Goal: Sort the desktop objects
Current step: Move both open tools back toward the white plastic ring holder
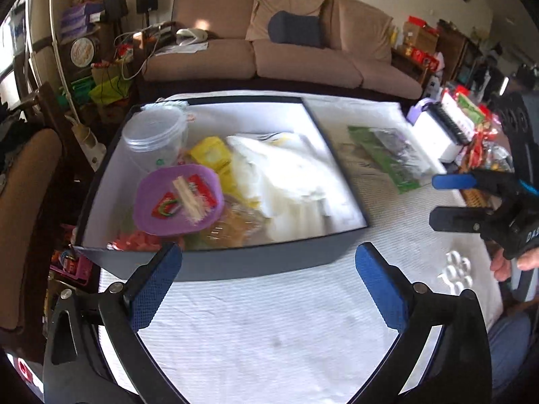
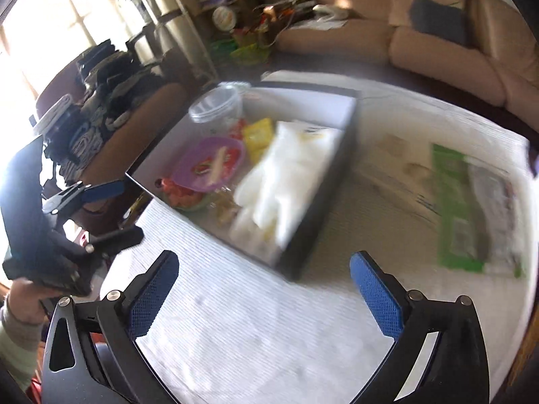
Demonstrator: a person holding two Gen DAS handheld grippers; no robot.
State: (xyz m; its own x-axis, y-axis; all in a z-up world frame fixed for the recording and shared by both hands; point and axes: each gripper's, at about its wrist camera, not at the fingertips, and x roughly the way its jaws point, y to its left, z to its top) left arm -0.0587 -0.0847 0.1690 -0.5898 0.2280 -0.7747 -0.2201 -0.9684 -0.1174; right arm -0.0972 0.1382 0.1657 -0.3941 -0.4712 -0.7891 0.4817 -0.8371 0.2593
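Note:
A dark box [image 1: 256,262] with a white inside sits on the white-clothed table. It holds a purple bowl [image 1: 158,215] with small packets, a clear plastic jar [image 1: 155,138], yellow packets [image 1: 210,155] and white plastic bags [image 1: 289,175]. My left gripper [image 1: 267,282] is open and empty just before the box's near wall. My right gripper [image 2: 264,291] is open and empty over the cloth, near the box's corner [image 2: 296,256]. The right gripper also shows at the right of the left wrist view [image 1: 453,200]. A green packet [image 1: 390,158] lies right of the box, also in the right wrist view [image 2: 454,208].
A clear blister piece [image 1: 456,271] lies on the cloth at right. A white box with a black comb edge [image 1: 438,128] and snack wrappers [image 1: 481,148] crowd the table's right edge. A brown sofa [image 1: 296,57] stands behind; a chair [image 1: 23,202] stands at left.

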